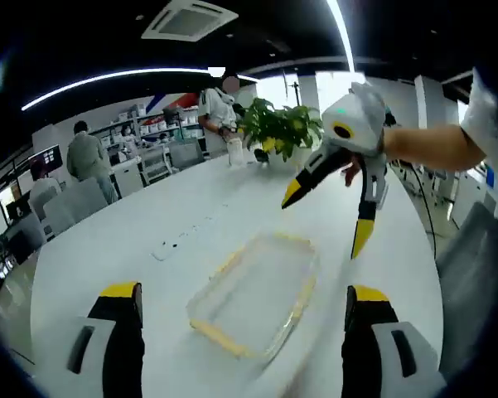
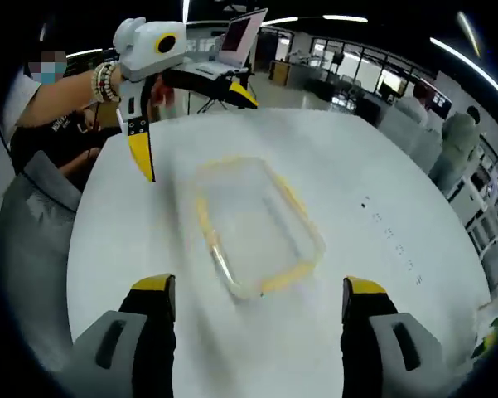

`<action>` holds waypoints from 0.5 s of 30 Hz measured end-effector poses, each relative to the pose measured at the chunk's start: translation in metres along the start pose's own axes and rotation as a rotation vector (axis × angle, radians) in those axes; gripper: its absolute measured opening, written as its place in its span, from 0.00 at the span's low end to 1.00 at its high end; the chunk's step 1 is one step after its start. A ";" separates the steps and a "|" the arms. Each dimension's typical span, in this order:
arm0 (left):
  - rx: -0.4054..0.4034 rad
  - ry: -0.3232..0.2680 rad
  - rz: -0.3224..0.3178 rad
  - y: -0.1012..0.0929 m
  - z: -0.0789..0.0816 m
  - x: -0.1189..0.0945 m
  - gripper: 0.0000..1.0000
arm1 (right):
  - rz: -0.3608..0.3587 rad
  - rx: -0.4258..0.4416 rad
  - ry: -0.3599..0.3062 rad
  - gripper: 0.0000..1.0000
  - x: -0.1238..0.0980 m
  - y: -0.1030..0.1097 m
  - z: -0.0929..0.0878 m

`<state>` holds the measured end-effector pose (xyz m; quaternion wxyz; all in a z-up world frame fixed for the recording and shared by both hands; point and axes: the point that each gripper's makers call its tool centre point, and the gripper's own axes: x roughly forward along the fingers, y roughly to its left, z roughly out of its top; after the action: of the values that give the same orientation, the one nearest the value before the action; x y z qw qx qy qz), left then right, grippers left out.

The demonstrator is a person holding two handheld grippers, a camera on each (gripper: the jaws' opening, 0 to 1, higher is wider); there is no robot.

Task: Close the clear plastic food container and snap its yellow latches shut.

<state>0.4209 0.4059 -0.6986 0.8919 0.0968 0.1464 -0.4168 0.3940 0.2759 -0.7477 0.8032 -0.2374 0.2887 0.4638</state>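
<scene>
A clear plastic container (image 1: 257, 292) with a yellow rim lies on the white table (image 1: 108, 249), blurred, so I cannot tell how its lid or latches stand. My left gripper (image 1: 243, 294) is open, its yellow-tipped jaws wide on either side of the container's near end and above it. Beyond the container's far end my right gripper (image 1: 327, 217) hangs in the air, open and held by a hand. In the right gripper view the container (image 2: 257, 224) sits just past my open right gripper (image 2: 257, 288). Farther off is my left gripper (image 2: 192, 128), open above the table.
A potted plant (image 1: 282, 128) stands at the table's far end, with people and shelves behind it. Grey chairs (image 2: 33, 240) line the table's edge. A laptop (image 2: 236, 37) on a stand is beyond the table. Small dark marks (image 2: 389, 232) dot the tabletop.
</scene>
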 end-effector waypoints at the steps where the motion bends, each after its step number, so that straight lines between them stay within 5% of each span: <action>1: -0.009 -0.025 0.019 -0.001 0.003 -0.007 0.99 | -0.013 0.017 -0.024 0.82 -0.006 0.004 0.001; 4: -0.051 -0.081 0.051 -0.007 0.010 -0.023 0.99 | -0.024 0.032 -0.043 0.83 -0.018 0.014 -0.001; 15: -0.064 -0.129 0.140 -0.034 0.010 -0.074 0.99 | -0.118 0.060 -0.117 0.84 -0.054 0.035 0.005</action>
<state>0.3519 0.4343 -0.6656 0.9290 0.0513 0.0950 -0.3540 0.3428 0.2621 -0.7116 0.8514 -0.2023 0.2408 0.4199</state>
